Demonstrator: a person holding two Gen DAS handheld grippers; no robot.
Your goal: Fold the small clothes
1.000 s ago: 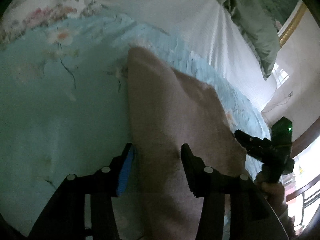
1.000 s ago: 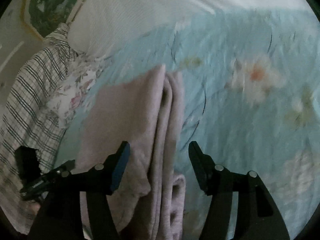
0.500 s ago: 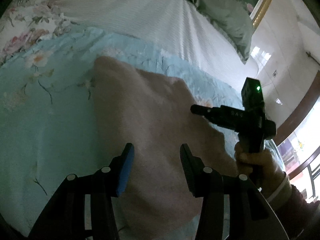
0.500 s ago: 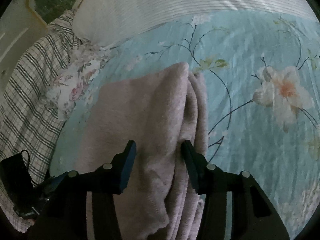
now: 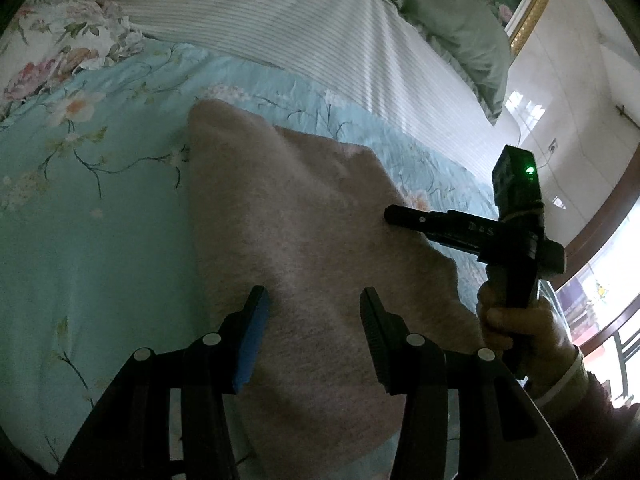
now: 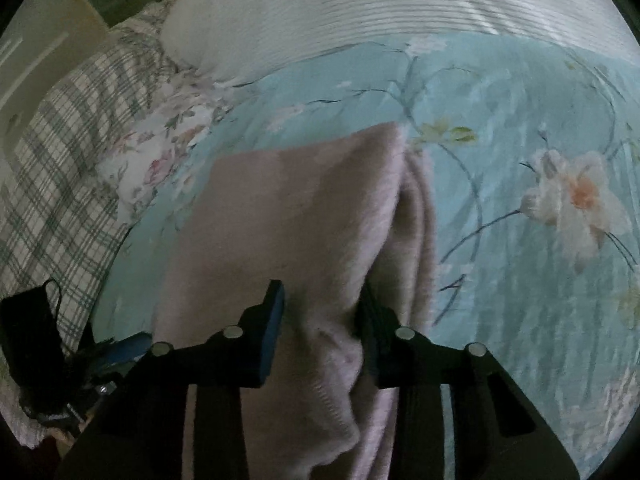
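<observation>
**Right gripper closing on the folded edge; left hangs free above the cloth**

We find the pink knit garment (image 6: pixel 288 216) lying on the floral blue bedspread (image 6: pixel 520 128), already doubled, with its stacked layers showing along the right edge in the right wrist view. The striped white sheet (image 5: pixel 320 28) lies beyond it, and a plaid pillow (image 6: pixel 60 152) sits off to the left.

Change since a second ago: the right gripper (image 6: pixel 320 308) has narrowed its jaws. They stood wide with the garment's edge between them; half a second ago they were closer; now the top layer fills the gap and bunches between the fingers. We judge the jaws clenched on the top layer, or very nearly so; the right finger is partly hidden by cloth, so contact there is inferred, not seen.

The left gripper (image 5: pixel 312 300) has kept its jaws parted throughout, gripping nothing, with the garment beneath them. In its view the right gripper (image 5: pixel 444 228) has swung in from the side and now reaches across the garment's right part, the person's hand (image 5: pixel 516 324) on its handle.

Meaning for the task: we judge one fold done and the next grasp being taken. The free left gripper is placed to pin or take a second corner.
</observation>
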